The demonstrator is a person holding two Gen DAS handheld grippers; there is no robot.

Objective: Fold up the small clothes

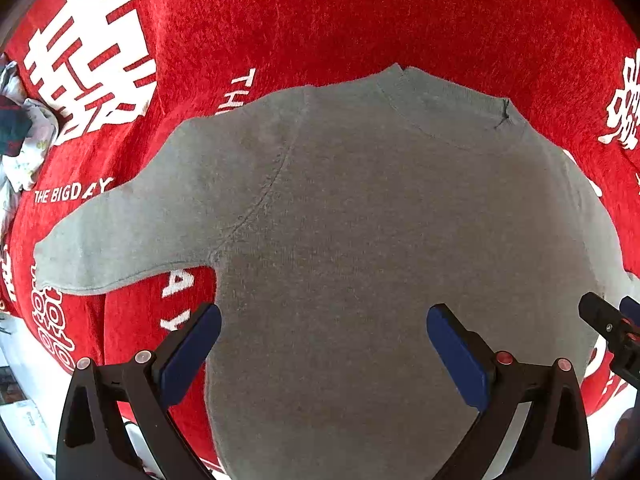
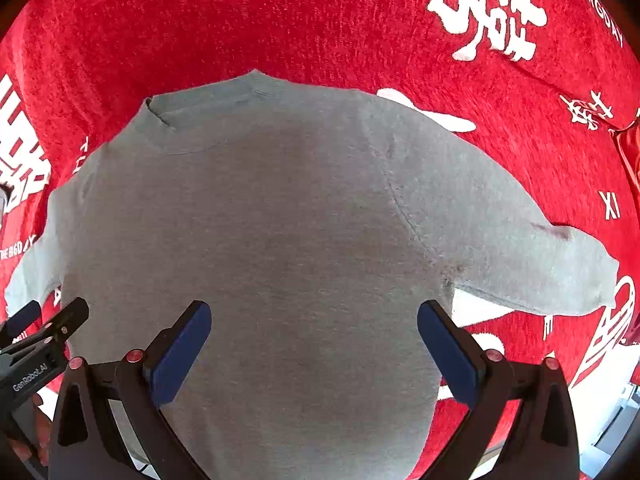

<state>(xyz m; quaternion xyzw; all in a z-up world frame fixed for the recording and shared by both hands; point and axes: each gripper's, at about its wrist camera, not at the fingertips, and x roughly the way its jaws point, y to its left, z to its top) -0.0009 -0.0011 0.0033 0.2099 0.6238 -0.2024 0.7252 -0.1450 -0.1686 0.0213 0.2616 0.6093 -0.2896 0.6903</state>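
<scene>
A grey sweater (image 2: 280, 240) lies spread flat on a red cloth (image 2: 320, 20) printed with white characters, its neck away from the camera and one sleeve (image 2: 532, 252) stretched out to the right. The right claw (image 2: 314, 328) hangs wide open above the sweater's lower body. The left claw (image 2: 44, 320) shows at the left edge

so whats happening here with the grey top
A person holds a two-finger gripper in each hand over a small grey sweater spread flat on a red blanket with white print. Both sleeves lie out to the sides and the collar points away. The left gripper and right gripper are both open above the lower part of the sweater, gripping nothing. No fold is made yet.
</scene>
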